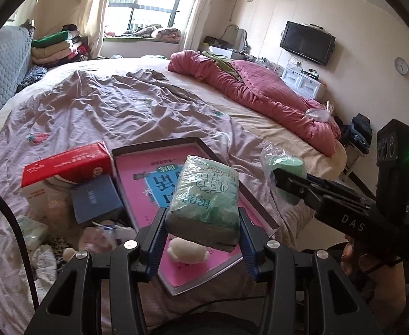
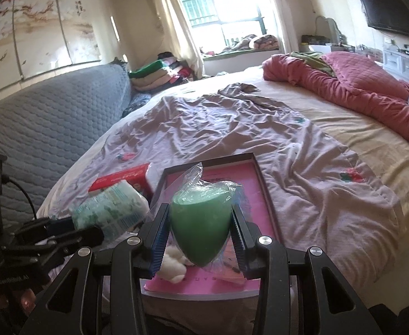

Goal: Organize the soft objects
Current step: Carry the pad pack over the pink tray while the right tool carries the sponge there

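Two claws are loaded, each with one soft item held above a pink tray on the bed.

Left claw (image 1: 203, 233): the fingers are spread roughly as wide as the short side of a green-printed tissue pack (image 1: 204, 201) and clamp it from both sides near its lower end. The blue finger pads (image 1: 156, 244) press the pack's left and right faces. The pack stands nearly upright and tilts slightly toward 1 o'clock. It hangs clear of the pink tray (image 1: 159, 167) underneath.

Right claw (image 2: 200, 240): the fingers are partly closed on a green sponge in a clear bag (image 2: 200, 223). The pads touch the sponge at 9 and 3 o'clock, and the loose top of the bag sticks up toward 12 o'clock. From the left wrist camera this item and the right claw appear at 3 o'clock, just beside the tissue pack but apart from it.

Tray contents: a small white plush toy (image 1: 187, 251) lies on the tray at 6 o'clock, directly under the tissue pack.

Beside the tray, at 9 o'clock in the left wrist view, a red box (image 1: 64, 164) and a dark blue box (image 1: 97, 201) rest on the wrinkled sheet (image 1: 115, 103). A rolled pink quilt (image 1: 260, 89) lies well apart at 1 o'clock.
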Demonstrator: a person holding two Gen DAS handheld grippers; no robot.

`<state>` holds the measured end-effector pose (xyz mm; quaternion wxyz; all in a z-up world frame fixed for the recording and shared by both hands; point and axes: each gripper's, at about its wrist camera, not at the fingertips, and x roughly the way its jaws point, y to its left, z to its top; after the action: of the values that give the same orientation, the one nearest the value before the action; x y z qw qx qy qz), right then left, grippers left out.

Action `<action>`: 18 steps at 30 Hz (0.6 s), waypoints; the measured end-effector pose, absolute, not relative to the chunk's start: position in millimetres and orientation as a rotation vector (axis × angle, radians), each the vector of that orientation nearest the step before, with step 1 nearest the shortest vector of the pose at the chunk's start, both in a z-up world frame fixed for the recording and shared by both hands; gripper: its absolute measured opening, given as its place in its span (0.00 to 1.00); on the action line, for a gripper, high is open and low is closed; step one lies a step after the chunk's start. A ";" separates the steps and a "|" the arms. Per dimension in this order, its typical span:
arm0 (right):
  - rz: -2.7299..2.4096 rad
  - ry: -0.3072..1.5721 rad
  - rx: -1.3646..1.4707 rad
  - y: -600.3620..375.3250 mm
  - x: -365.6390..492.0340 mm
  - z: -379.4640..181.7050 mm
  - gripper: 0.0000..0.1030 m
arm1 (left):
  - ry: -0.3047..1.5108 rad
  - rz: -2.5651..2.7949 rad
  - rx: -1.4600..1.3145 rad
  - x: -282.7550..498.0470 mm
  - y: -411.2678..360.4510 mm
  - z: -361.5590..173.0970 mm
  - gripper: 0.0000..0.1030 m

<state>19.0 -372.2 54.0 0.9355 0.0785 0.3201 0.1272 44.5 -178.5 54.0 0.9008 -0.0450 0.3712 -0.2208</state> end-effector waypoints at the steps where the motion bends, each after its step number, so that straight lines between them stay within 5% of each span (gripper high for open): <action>1: 0.256 0.656 0.158 -373.7 19.3 53.1 0.41 | 0.771 -0.458 -0.090 45.5 -181.2 52.4 0.46; 18: 0.218 0.693 0.149 -391.0 28.1 31.0 0.41 | 0.872 -0.453 -0.053 64.3 -219.3 13.6 0.46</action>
<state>28.1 -391.0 31.0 0.9320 0.0728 0.3388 0.1063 64.3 -219.3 13.6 0.8815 -0.0257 0.4185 -0.2174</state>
